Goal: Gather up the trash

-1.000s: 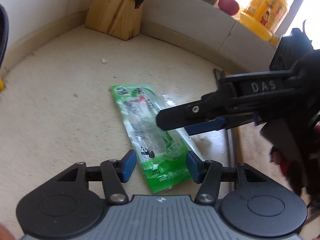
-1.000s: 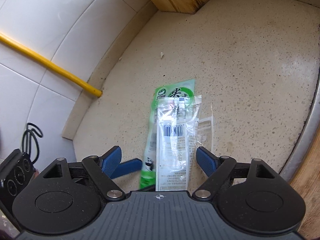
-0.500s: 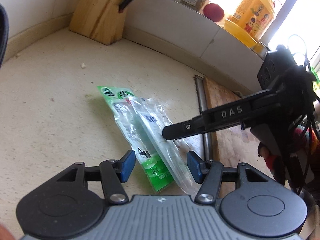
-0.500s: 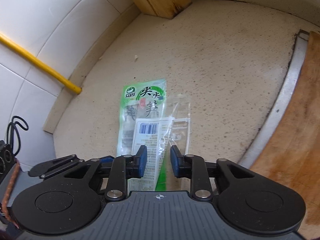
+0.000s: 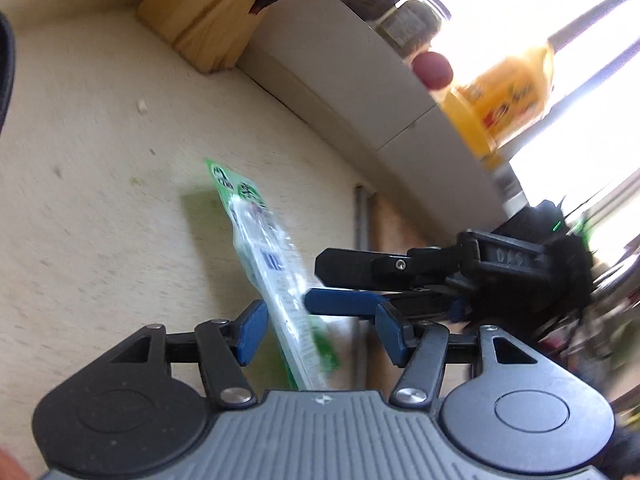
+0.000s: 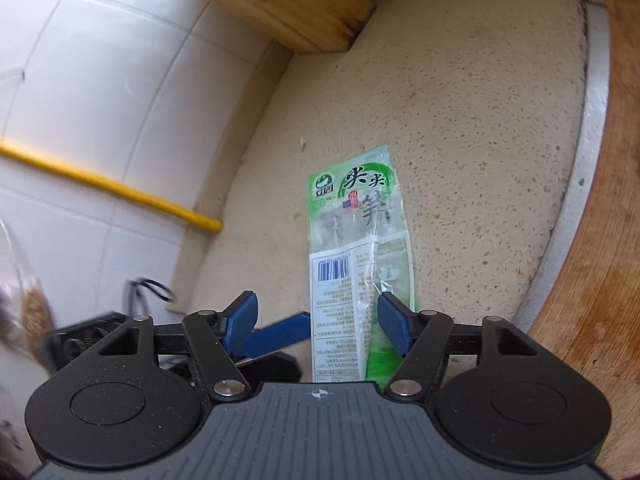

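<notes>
I see a wooden knife block on the speckled counter, jars and a yellow bottle on the ledge.

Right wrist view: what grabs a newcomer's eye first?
The green snack wrapper lying on the speckled countertop, its near end between the open right gripper. Next, the yellow pipe crossing the white wall tiles at left. Then the wooden knife block standing in the far corner.

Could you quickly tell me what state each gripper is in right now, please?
Left gripper: open, the wrapper between its fingers but not clamped.
Right gripper: open, the wrapper lying between its fingers, not gripped.
</notes>
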The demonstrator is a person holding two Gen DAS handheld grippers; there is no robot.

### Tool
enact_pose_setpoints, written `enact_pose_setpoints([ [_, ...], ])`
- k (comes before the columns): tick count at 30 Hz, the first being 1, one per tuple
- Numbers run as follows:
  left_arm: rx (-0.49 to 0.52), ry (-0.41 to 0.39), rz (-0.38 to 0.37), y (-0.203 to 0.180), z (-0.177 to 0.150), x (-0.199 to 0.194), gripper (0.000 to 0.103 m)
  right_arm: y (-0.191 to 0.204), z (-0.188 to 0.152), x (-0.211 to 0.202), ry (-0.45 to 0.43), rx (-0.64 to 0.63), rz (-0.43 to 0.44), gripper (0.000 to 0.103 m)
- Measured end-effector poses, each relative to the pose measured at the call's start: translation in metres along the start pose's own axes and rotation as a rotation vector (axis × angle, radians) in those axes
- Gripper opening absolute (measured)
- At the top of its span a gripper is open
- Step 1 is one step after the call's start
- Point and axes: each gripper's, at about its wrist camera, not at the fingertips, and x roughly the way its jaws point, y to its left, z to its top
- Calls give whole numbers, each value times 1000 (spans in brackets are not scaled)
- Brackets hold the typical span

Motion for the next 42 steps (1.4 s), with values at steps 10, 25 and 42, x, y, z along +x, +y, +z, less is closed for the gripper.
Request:
enact_pose_setpoints([
  [10, -115, 1, 0, 33, -5, -10, 54, 23, 7, 3, 39, -156, -143, 86],
  [25, -24, -13, 22, 22, -13, -29, 54, 34, 0, 34, 117, -87, 13, 84],
  [42, 32, -83, 128, 24, -14, -83, 59, -9, -6, 27, -4, 114, 174, 19],
])
